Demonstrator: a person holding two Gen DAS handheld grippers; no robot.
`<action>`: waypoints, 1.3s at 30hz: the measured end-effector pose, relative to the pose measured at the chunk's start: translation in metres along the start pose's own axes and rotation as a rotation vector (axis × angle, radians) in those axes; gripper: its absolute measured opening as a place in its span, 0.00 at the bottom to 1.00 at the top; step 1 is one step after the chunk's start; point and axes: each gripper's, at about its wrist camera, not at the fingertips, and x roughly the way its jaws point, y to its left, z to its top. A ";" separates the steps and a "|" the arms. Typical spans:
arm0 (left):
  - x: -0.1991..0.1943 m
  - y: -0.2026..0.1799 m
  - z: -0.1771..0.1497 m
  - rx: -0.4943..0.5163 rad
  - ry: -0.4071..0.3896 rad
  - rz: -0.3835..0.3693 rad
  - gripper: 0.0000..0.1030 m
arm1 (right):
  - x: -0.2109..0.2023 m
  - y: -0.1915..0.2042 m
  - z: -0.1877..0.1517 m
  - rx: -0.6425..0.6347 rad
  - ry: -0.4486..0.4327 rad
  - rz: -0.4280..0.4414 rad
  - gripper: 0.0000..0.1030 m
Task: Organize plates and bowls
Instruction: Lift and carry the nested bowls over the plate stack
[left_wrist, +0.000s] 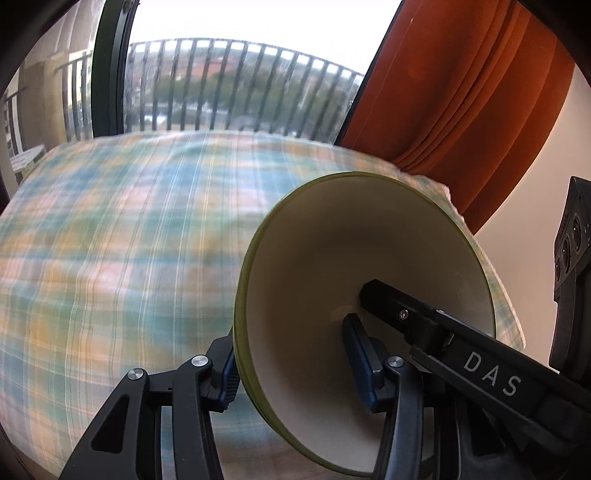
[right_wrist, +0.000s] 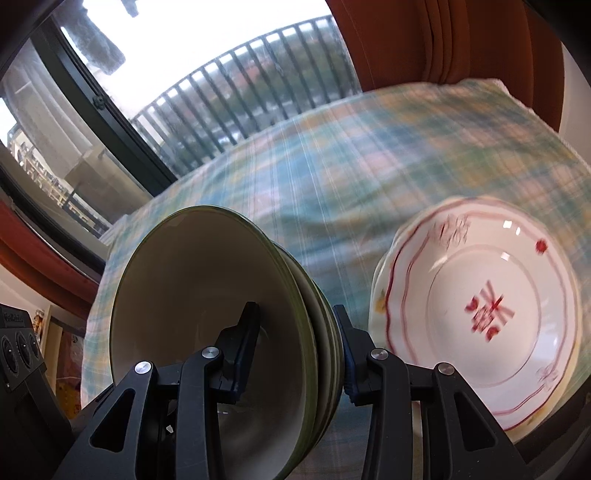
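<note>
Midway, I'd say: L gripper (left_wrist: 291, 365) & R gripper (right_wrist: 295, 354) both pinch stacked green bowls (right_wrist: 207, 317) w/ walls clamped, patterned plate (right_wrist: 487, 295) on checked cloth (right_wrist: 332, 162), final spot unplaced.

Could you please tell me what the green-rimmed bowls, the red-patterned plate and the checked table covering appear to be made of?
Green-rimmed bowls: probably glazed ceramic; smooth cream inside, thin hard rims, though plastic cannot be ruled out.
Red-patterned plate: likely glazed porcelain; glossy white surface with bright window glints and red decoration.
Checked table covering: woven cloth, matte, with a plaid pattern and a soft frayed edge.
</note>
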 end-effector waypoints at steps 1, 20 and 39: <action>0.000 -0.004 0.002 0.005 -0.006 0.001 0.48 | -0.003 -0.002 0.003 0.000 -0.006 0.004 0.41; 0.025 -0.078 0.002 0.071 -0.023 -0.030 0.48 | -0.051 -0.078 0.020 0.051 -0.082 -0.003 0.41; 0.070 -0.138 -0.017 0.103 0.082 -0.065 0.48 | -0.065 -0.159 0.005 0.137 -0.066 -0.054 0.41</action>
